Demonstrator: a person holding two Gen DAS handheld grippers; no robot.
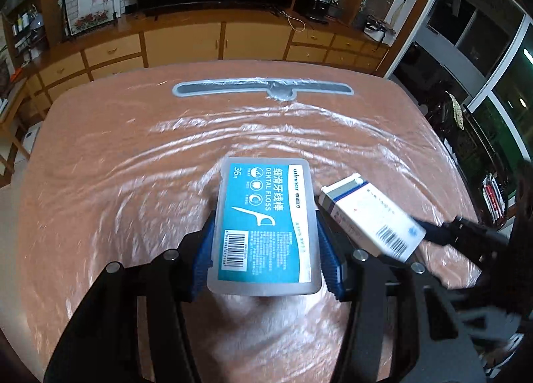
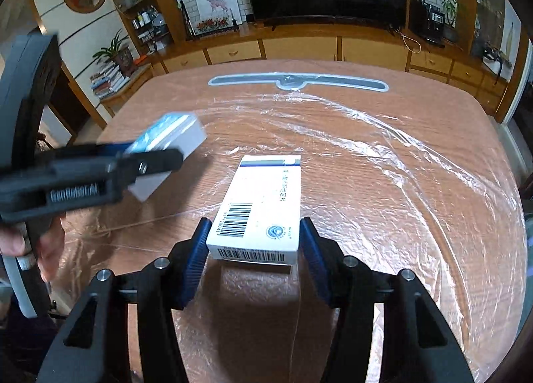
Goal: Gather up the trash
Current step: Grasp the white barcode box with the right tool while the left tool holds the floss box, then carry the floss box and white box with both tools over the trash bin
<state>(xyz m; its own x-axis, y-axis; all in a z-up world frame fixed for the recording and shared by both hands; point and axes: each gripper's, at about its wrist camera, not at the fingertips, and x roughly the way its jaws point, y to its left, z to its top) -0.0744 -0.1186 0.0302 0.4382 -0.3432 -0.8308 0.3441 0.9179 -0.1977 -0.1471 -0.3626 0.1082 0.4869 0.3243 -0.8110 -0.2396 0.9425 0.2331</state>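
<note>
The left hand-held gripper point(image 1: 265, 246) is clamped on a dental floss box point(image 1: 265, 226), a clear plastic case with a blue label. The blue pads point(image 1: 203, 259) press on the two long sides of the case near its near end, and the rest of the case sticks out away from the camera, above the tabletop point(image 1: 116, 150), which is covered in wrinkled clear plastic film point(image 1: 233, 130).

The right hand-held gripper point(image 2: 255, 243) is closed on a white cardboard box point(image 2: 263, 206) with a barcode on top and another on its near end. Its pads point(image 2: 196, 259) grip the box's left and right sides at the near end; the far end points toward the far side of the tabletop.

In the left wrist view the cardboard box sits just to the right of the floss box, close but apart. In the right wrist view the left gripper comes in from the left, held by a hand point(image 2: 50, 249), with the floss box at its tip, blurred. A grey strip point(image 2: 298, 81) lies across the far edge of the tabletop.
</note>
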